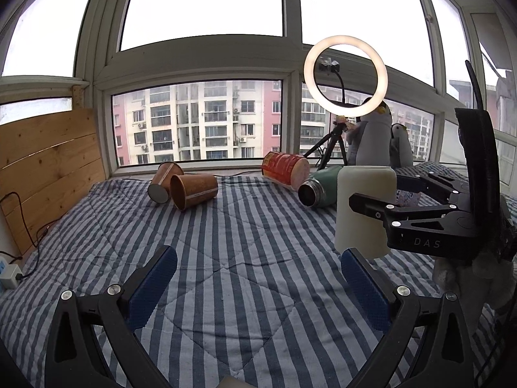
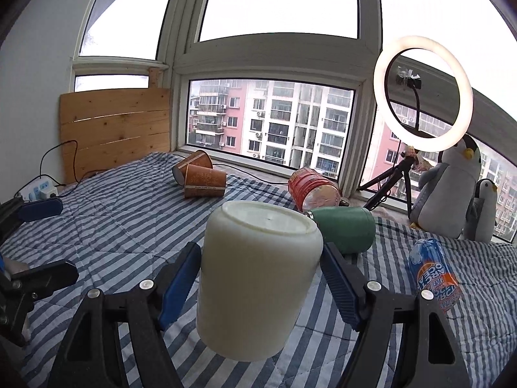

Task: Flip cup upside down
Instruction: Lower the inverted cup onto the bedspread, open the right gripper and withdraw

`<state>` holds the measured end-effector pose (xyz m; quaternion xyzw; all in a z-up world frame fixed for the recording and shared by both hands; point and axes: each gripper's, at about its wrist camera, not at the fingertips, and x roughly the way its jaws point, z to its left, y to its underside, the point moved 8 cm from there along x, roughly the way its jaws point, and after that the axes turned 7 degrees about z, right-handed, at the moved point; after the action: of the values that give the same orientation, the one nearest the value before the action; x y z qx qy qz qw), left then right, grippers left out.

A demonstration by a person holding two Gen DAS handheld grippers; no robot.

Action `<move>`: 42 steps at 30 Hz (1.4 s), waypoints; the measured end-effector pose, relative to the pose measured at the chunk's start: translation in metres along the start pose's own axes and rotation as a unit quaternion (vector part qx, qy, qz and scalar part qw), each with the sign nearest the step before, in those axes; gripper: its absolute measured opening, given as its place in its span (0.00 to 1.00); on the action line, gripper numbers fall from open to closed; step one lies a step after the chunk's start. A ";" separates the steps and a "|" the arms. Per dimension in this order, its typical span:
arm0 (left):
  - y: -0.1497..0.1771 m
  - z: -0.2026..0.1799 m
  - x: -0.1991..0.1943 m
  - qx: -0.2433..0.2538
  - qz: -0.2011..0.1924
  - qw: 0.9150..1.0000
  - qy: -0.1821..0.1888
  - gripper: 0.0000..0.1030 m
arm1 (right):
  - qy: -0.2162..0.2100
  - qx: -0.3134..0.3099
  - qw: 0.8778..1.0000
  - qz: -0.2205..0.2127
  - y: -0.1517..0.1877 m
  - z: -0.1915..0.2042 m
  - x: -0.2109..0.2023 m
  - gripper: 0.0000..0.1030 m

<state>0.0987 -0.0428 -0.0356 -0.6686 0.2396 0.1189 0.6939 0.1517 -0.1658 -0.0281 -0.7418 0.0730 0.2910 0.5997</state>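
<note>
A cream-white cup [image 2: 258, 278] stands with its closed base up between the blue pads of my right gripper [image 2: 258, 286], which is shut on its sides and holds it at or just above the striped bedspread [image 2: 129, 226]. In the left wrist view the same cup [image 1: 365, 210] is at the right, with the right gripper [image 1: 374, 194] around it. My left gripper [image 1: 258, 278] is open and empty over the bedspread [image 1: 242, 242], to the left of the cup and nearer to me. It shows at the left edge of the right wrist view [image 2: 48, 239].
Two brown paper cups [image 1: 182, 186] lie on their sides near the window. A red tub [image 1: 284, 169] and a green flask [image 1: 318, 189] lie behind the white cup. A soda can [image 2: 434, 274] lies at the right. A ring light [image 1: 345, 76], plush penguins [image 2: 449, 190] and a power strip [image 1: 9, 274] stand around.
</note>
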 end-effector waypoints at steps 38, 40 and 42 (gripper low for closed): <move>0.002 -0.030 -0.040 0.001 -0.024 1.000 0.013 1.00 | 0.006 0.063 0.998 0.022 0.037 -0.007 -0.036 0.78; -0.001 -0.033 -0.048 -0.001 -0.035 0.999 0.013 1.00 | 0.003 0.072 0.997 0.013 0.041 -0.008 -0.050 0.79; -0.003 -0.035 -0.057 -0.001 -0.046 0.999 0.013 1.00 | -0.001 0.082 0.997 0.007 0.046 -0.009 -0.064 0.80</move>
<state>0.0456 -0.0687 -0.0049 -0.6809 0.2174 0.0786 0.6949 0.0815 -0.2017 -0.0327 -0.6895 0.1014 0.2887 0.6565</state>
